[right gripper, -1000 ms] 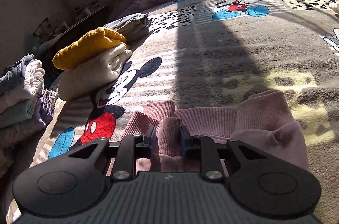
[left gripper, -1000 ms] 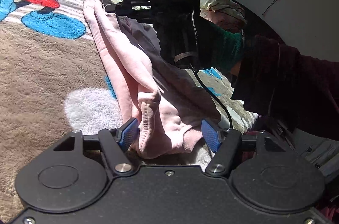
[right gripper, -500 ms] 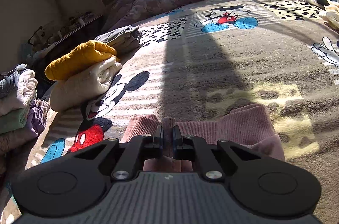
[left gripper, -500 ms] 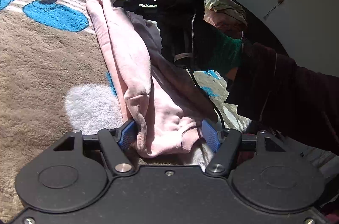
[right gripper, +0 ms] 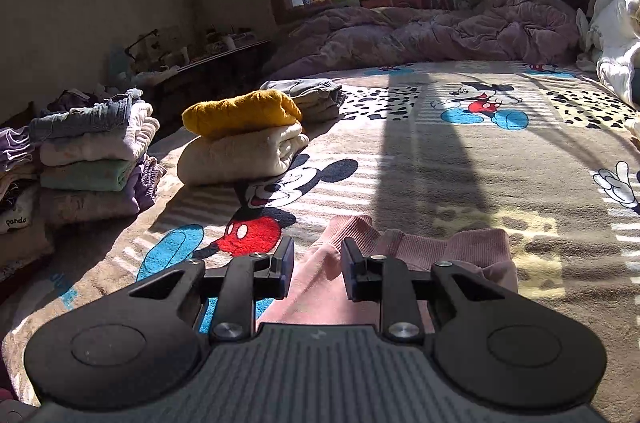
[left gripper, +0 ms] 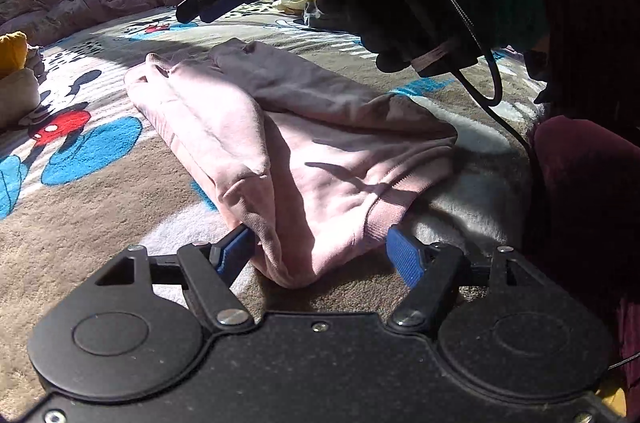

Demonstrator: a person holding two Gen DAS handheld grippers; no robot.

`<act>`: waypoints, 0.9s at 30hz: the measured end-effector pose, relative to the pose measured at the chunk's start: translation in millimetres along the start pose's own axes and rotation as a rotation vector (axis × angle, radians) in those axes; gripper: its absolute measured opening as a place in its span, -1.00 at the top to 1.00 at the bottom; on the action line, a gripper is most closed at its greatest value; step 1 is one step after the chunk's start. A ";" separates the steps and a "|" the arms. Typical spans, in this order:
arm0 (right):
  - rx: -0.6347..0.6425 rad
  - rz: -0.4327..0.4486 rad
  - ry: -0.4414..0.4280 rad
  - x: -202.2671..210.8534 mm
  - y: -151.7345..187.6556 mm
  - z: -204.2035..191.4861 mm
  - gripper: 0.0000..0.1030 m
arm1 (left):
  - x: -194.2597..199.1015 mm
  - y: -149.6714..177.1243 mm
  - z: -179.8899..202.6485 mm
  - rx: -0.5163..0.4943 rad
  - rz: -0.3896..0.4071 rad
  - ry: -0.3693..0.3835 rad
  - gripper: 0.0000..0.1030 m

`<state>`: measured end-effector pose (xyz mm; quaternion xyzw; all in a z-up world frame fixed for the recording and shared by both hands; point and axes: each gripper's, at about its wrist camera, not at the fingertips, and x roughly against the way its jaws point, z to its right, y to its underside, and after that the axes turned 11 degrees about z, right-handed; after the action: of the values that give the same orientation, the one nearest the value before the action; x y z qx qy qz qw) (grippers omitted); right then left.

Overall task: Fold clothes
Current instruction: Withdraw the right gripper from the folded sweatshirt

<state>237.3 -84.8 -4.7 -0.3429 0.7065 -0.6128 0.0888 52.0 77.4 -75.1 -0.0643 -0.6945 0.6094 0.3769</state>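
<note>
A pink sweatshirt (left gripper: 320,151) lies folded lengthwise on the cartoon-mouse blanket (left gripper: 100,207). My left gripper (left gripper: 320,255) straddles its near end. Its jaws are opening: the left blue pad (left gripper: 236,247) brushes the fold, and the right pad (left gripper: 404,259) stands just clear of the ribbed hem. My right gripper (left gripper: 196,7), held in a dark gloved hand, hovers above the garment's far end. In the right wrist view the right gripper (right gripper: 316,263) has its jaws opening. The pink sweatshirt (right gripper: 460,247) lies loose below the gap, and neither pad presses on it.
A yellow garment on a cream one (right gripper: 240,143) sits folded on the blanket at the left. A taller pile of folded clothes (right gripper: 88,163) stands beside it, and a grey folded piece (right gripper: 312,95) behind. A purple duvet (right gripper: 440,27) lies under the window, white bedding (right gripper: 616,35) at right.
The right gripper let go of the ribbed pink fold and rose above the garment. The left gripper rolled and spread its jaws a little wider; the sweatshirt now lies flat.
</note>
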 end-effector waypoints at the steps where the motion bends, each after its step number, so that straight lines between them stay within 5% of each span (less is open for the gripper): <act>1: 0.014 -0.013 -0.025 6.9 5.3 -5.4 0.48 | 1.3 -0.6 -0.7 -0.004 0.006 -0.018 -0.41; 7: 0.039 -0.095 -0.089 35.4 42.3 -31.2 0.50 | -0.4 -4.7 -3.9 0.052 0.061 -0.039 -0.40; 15: 0.044 -0.167 -0.103 55.6 67.4 -42.0 0.49 | -16.9 2.4 4.7 0.040 0.023 -0.012 -0.47; 20: 0.056 -0.131 -0.108 62.0 67.7 -52.4 0.50 | -3.8 -7.7 24.5 -0.122 0.018 -0.077 -0.45; 27: 0.041 -0.127 -0.106 67.0 63.6 -49.6 0.49 | -13.1 -3.5 16.0 -0.004 0.006 -0.026 -0.44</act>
<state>136.2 -83.7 -32.3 -0.4168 0.6649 -0.6126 0.0941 52.9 56.6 -77.3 -0.0590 -0.7003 0.6100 0.3660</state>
